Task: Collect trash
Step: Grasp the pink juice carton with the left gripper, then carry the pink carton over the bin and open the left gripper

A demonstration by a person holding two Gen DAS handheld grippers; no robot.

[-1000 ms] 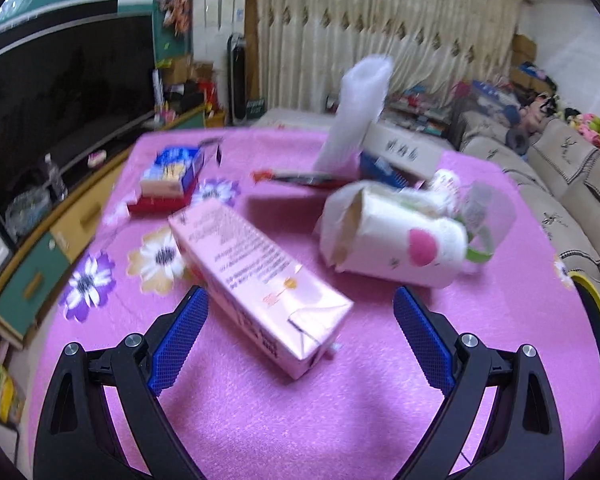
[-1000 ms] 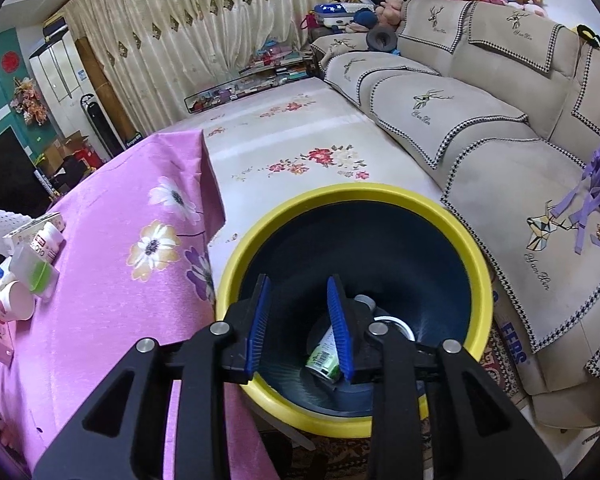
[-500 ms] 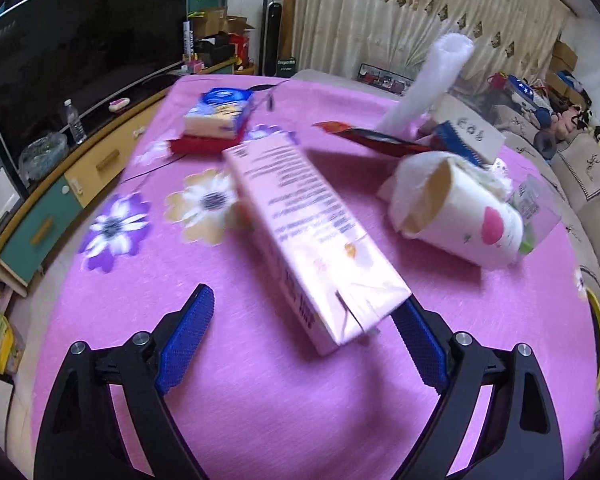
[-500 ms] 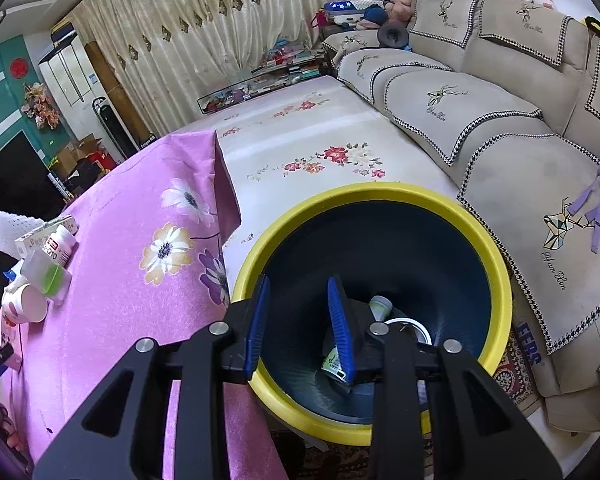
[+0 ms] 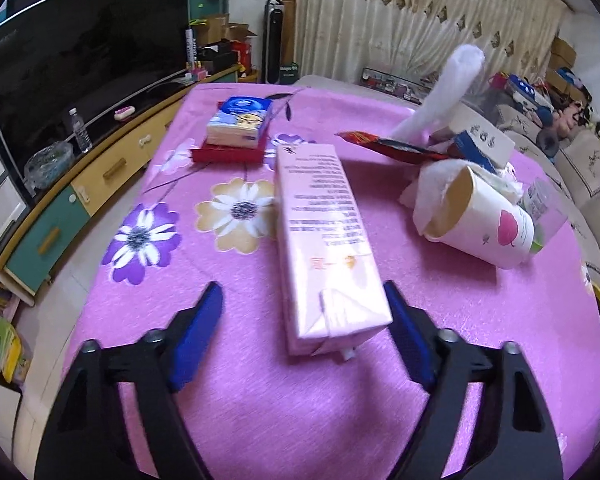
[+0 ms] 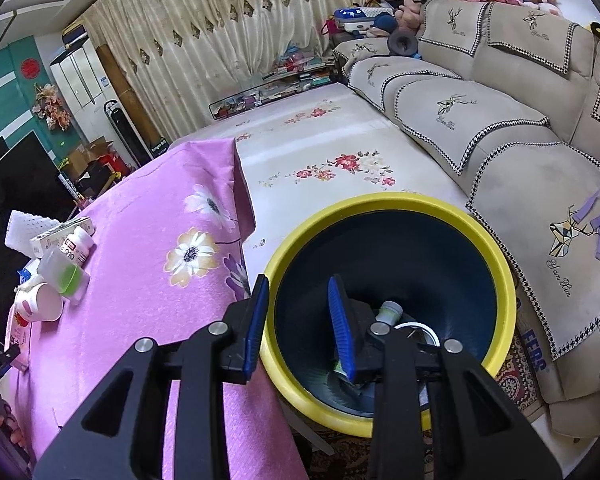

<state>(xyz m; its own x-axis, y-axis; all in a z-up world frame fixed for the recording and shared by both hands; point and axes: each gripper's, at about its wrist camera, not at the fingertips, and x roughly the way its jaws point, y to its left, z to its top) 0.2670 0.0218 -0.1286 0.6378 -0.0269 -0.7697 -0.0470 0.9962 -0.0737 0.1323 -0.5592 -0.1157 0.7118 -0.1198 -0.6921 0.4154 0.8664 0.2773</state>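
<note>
Pink and long, the rectangular drink carton [image 5: 324, 240] lies flat on the counter [image 5: 260, 400], draped in a pink flowered cloth. Its folded near end sits between the blue fingers of the left gripper [image 5: 302, 330], which is spread wide and touches neither side; the carton's long axis runs straight away from the gripper, likely so the fingers can close across its narrow width. Beyond it, a tipped white paper cup [image 5: 480, 224] and a red snack wrapper [image 5: 392, 146] await collection. The right gripper [image 6: 296, 320] hangs empty over the yellow-rimmed dark bin [image 6: 384, 204] beside the counter, fingers parted (a few discarded items already lie at the bottom).
</note>
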